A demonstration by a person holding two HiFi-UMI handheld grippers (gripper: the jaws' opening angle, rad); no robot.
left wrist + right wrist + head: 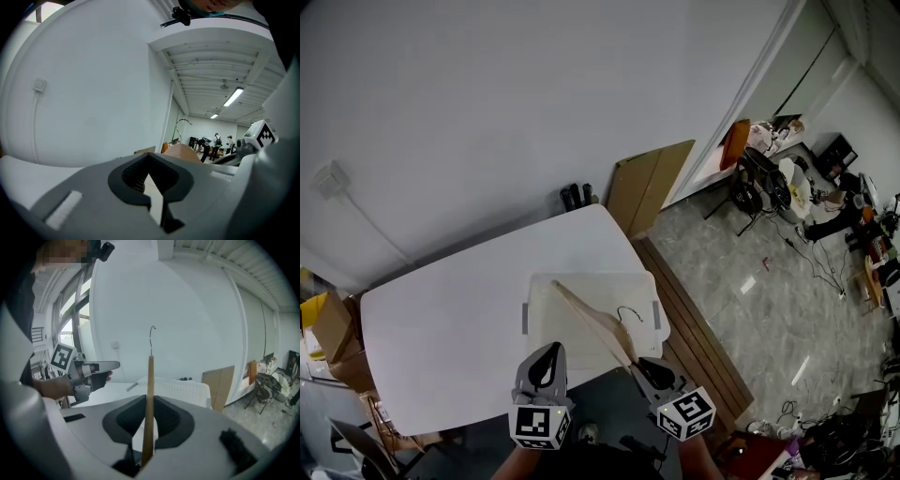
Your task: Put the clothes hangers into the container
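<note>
A wooden clothes hanger (598,324) with a thin metal hook (628,313) slants over the white lidless container (544,323) on the table. My right gripper (641,363) is shut on the hanger's near end; in the right gripper view the hanger (149,399) stands edge-on between the jaws, its hook (152,337) on top. My left gripper (547,359) hovers at the container's near left corner, shut with nothing in it. In the left gripper view its jaws (151,187) meet, and the hanger (183,152) shows beyond them.
The white table (450,328) stands against a white wall. Cardboard sheets (645,184) lean at its far right corner, with dark bottles (576,196) beside them. A wooden bench (694,336) runs along the table's right side. Cardboard boxes (330,330) sit left.
</note>
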